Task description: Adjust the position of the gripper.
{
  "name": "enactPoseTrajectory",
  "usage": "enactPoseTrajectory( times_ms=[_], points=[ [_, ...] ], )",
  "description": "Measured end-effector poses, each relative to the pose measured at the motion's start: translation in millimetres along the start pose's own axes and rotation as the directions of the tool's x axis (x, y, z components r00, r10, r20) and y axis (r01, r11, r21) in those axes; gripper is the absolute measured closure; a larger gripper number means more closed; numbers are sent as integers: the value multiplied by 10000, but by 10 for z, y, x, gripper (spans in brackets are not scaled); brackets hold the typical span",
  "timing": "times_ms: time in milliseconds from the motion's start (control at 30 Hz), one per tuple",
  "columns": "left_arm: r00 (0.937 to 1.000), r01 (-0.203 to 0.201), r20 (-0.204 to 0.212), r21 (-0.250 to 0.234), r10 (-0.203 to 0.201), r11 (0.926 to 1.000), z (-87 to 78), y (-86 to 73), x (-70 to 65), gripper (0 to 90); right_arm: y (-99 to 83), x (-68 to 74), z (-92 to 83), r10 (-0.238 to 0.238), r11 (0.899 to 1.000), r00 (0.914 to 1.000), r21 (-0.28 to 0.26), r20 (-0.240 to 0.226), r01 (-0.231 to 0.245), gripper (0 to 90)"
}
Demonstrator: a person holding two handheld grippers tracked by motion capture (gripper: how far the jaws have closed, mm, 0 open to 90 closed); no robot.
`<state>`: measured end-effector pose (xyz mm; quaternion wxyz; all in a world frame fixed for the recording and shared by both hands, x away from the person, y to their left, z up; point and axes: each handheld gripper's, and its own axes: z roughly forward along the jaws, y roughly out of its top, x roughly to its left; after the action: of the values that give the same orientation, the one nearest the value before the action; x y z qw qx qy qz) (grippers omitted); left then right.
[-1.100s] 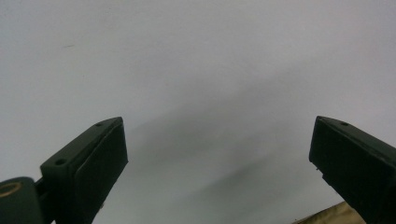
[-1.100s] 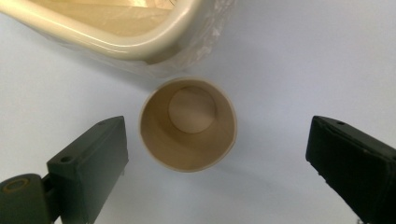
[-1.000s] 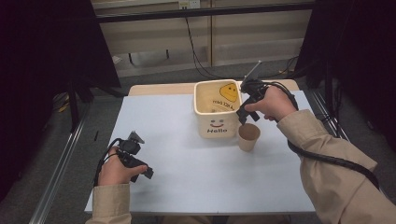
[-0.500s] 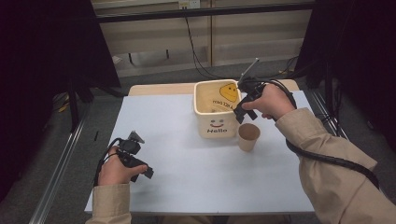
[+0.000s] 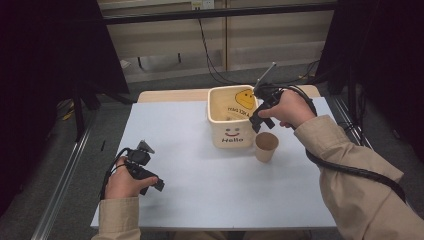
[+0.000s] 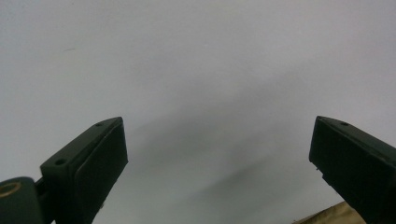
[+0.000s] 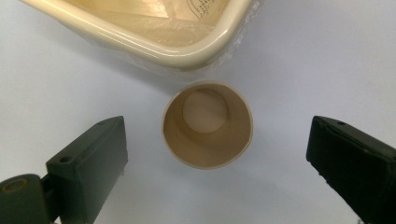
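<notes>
A brown paper cup stands upright and empty on the white table, just right of a cream square bin marked "Hello" with a smiley. My right gripper hovers above the cup, open, with its jaws wide on either side of the cup's mouth and apart from it. My left gripper rests low over the bare table at the front left, open with nothing between its jaws.
The bin holds a yellow smiley item and clear plastic lining. A thick black cable trails along the right sleeve. Dark curtains flank the table, and a metal rail runs along its left side.
The right gripper has drifted slightly left and back over the cup beside the bin. The left hand has stayed still.
</notes>
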<state>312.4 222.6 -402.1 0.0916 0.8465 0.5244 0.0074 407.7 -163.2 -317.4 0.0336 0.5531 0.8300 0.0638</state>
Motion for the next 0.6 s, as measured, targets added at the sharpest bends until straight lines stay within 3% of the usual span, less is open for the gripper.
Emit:
enactPoseTrajectory(
  times_ms=[133, 167, 267, 600],
  points=[
    [10000, 25, 46, 0, -25, 10000, 1, -1, -7, 41, -8, -9, 42, 6, 10000, 10000, 42, -60, -6, 48],
    [9999, -136, 34, 106, 136, 9999, -4, 1, 2, 41, -9, -6, 51, 36, 10000, 10000, 50, -70, -36, 48],
    [10000, 36, 34, -23, -35, 10000, 2, -2, -9, 41, -13, -6, 102, -13, 10000, 10000, 94, -95, 14, 48],
    [10000, 62, 36, -109, -62, 9999, -11, -19, 6, 41, -42, -25, 286, 23, 9999, 9998, 138, -208, -20, 43]
  ],
)
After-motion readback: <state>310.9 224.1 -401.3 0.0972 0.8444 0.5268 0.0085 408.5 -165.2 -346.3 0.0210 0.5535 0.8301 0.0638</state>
